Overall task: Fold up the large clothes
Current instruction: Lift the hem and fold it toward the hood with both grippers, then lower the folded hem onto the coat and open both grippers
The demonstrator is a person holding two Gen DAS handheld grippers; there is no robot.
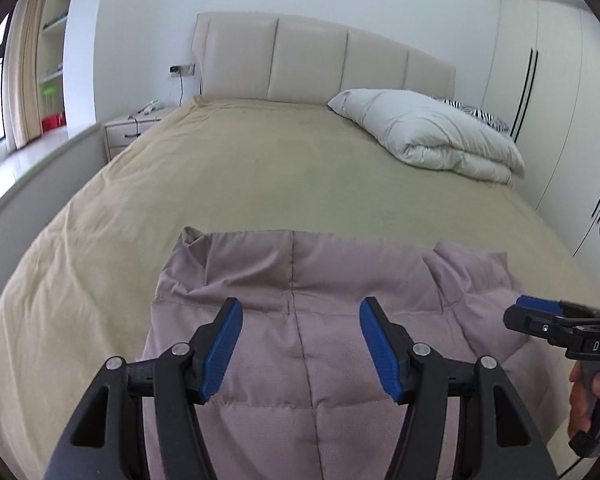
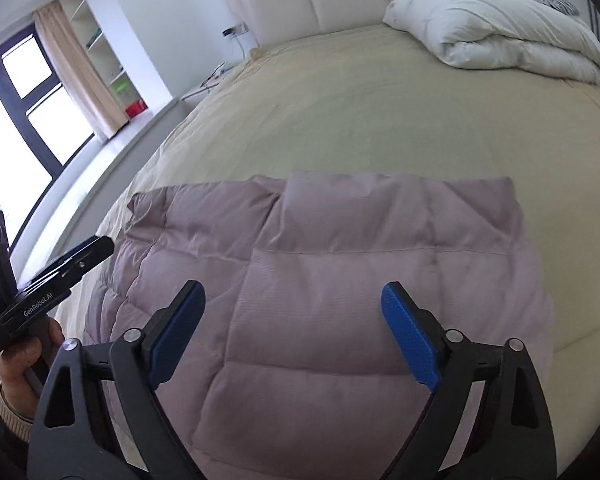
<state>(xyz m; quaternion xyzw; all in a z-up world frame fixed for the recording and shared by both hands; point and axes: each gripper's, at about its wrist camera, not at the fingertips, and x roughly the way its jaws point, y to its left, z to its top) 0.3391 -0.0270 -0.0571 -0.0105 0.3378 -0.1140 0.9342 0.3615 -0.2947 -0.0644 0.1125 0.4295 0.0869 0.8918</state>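
A mauve quilted padded garment [image 1: 300, 320] lies folded on the near end of the bed; it also shows in the right wrist view [image 2: 320, 272]. My left gripper [image 1: 300, 336] is open and empty, hovering just above the garment's near part. My right gripper [image 2: 292, 328] is open and empty, also above the garment. The right gripper shows at the right edge of the left wrist view [image 1: 540, 316], beside the garment's right side. The left gripper shows at the left of the right wrist view [image 2: 80, 256], by the garment's left edge.
The bed has a beige cover [image 1: 260, 168]. A folded white duvet [image 1: 432, 132] and a zebra-patterned pillow [image 1: 480, 114] lie by the padded headboard [image 1: 312, 60]. A nightstand [image 1: 132, 128] stands at the left, a white wardrobe [image 1: 560, 100] at the right, a window [image 2: 28, 112] at the left.
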